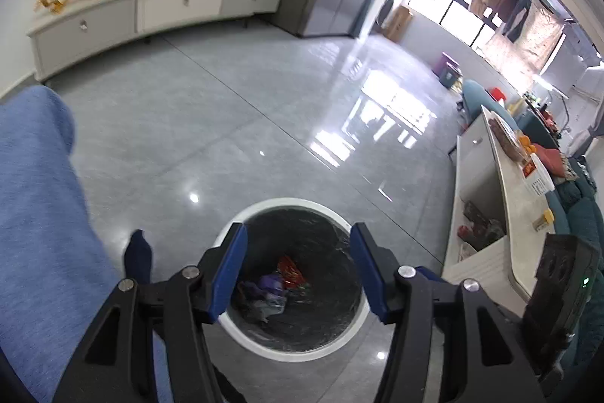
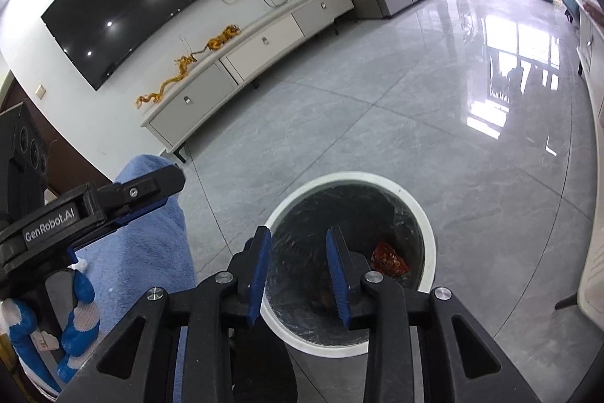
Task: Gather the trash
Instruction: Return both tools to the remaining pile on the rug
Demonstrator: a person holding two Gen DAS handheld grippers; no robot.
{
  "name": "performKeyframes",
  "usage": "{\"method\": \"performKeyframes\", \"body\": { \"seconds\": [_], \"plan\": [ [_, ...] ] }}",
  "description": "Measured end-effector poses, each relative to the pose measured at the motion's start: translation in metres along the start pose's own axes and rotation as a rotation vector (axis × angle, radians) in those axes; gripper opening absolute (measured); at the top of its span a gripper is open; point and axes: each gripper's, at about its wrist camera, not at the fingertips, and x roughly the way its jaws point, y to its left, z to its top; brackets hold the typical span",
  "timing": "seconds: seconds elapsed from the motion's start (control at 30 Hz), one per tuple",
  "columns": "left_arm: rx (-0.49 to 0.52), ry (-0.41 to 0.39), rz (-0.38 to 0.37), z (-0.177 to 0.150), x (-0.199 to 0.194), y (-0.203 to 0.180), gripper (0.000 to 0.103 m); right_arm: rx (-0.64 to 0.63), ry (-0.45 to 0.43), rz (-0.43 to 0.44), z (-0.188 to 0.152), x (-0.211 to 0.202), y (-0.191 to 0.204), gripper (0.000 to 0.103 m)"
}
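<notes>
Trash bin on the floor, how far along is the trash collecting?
Done: the trash bin already holds wrappers, a red one and some purplish ones, on its black liner. In hand: nothing; the left gripper and right gripper both hang open and empty over the bin. Left: no loose trash shows on the floor; the cluttered table at right may need checking.

White-rimmed bin (image 1: 264,206) with black liner, red wrapper (image 1: 290,272), blue-padded black left claw (image 1: 298,269), grey marbled floor (image 1: 226,123)
</notes>
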Motion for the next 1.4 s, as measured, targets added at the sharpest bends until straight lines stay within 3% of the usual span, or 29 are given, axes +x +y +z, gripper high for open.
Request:
{"method": "performKeyframes", "body": {
  "seconds": [0.17,0.57,0.93,1.4],
  "plan": [
    [0.030,-0.079,0.069,-0.005,-0.046,-0.003,0.055,-0.043,-0.068,0.013,0.006,-0.030,0.020,0.029],
    [0.017,-0.284,0.141,-0.027,-0.172,0.022,0.054,-0.159,-0.209,0.090,0.015,-0.100,0.089,0.029],
    [-0.054,-0.421,0.235,-0.076,-0.273,0.086,0.055,-0.275,-0.265,0.181,0.007,-0.135,0.152,0.036],
    [-0.175,-0.499,0.427,-0.146,-0.354,0.194,0.055,-0.383,-0.248,0.254,-0.012,-0.132,0.215,0.042]
  ]
}}
